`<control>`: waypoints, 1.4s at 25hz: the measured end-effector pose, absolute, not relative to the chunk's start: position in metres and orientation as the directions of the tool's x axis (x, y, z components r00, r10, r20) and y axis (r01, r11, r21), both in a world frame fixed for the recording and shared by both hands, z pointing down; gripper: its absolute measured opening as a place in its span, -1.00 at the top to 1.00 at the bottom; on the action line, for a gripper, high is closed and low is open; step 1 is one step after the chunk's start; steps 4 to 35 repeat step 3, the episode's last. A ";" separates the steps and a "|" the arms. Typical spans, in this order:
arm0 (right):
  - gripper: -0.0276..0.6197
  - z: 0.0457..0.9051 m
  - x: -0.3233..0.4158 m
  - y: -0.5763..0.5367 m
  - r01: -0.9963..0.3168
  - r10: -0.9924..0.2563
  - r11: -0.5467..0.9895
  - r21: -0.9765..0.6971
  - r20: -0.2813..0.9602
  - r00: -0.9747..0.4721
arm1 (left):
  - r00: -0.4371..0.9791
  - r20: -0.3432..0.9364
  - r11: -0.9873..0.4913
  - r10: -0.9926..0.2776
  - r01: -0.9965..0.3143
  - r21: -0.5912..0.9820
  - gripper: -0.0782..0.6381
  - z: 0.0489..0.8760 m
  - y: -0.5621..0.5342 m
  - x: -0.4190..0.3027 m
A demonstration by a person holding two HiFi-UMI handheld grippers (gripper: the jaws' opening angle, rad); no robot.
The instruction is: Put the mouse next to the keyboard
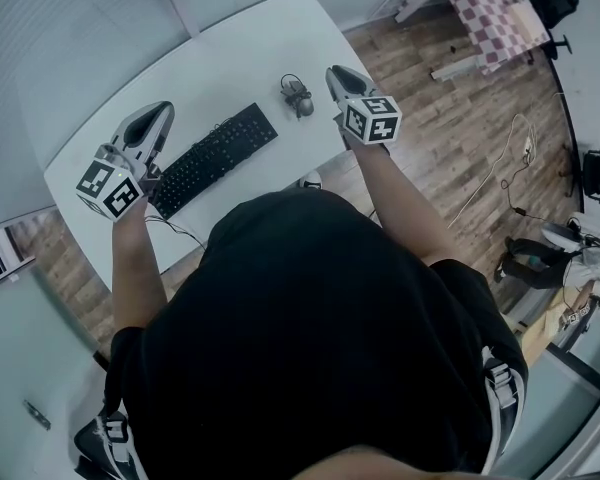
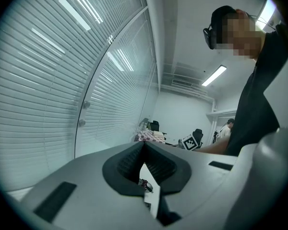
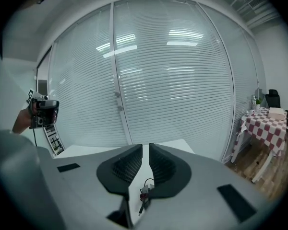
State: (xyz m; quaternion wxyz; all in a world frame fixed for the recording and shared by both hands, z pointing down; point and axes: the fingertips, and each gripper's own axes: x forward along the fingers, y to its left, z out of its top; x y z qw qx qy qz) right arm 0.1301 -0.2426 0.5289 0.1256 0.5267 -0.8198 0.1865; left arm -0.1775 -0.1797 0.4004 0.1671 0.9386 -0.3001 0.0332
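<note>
On the white table (image 1: 100, 118) a black keyboard (image 1: 212, 158) lies at an angle. A small grey mouse (image 1: 298, 97) with its cable sits just past the keyboard's right end, apart from it. My right gripper (image 1: 338, 72) hovers just right of the mouse with its jaws together and nothing between them. The right gripper view shows its tips (image 3: 145, 146) nearly touching, with the mouse (image 3: 145, 194) on the table below, seen through the gap. At the keyboard's left end my left gripper (image 1: 164, 110) is held above the table; its jaws (image 2: 144, 143) meet at the tip, empty.
The table's right edge drops to a wooden floor (image 1: 450, 138) with cables. A table with a checked cloth (image 1: 490, 3) stands at the back right. Glass walls with blinds (image 3: 173, 80) run behind the white table. My right marker cube (image 2: 191, 142) shows in the left gripper view.
</note>
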 end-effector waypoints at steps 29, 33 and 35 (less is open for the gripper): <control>0.71 0.514 0.130 -0.237 -0.906 -0.826 0.381 -0.183 0.373 -0.422 | 0.822 0.161 -0.770 -0.546 -0.568 0.291 0.72 0.399 -0.175 -0.174; 0.71 0.514 0.130 -0.237 -0.906 -0.826 0.381 -0.183 0.373 -0.422 | 0.822 0.161 -0.770 -0.546 -0.568 0.291 0.72 0.399 -0.175 -0.174; 0.71 0.514 0.130 -0.237 -0.906 -0.826 0.381 -0.183 0.373 -0.422 | 0.822 0.161 -0.770 -0.546 -0.568 0.291 0.72 0.399 -0.175 -0.174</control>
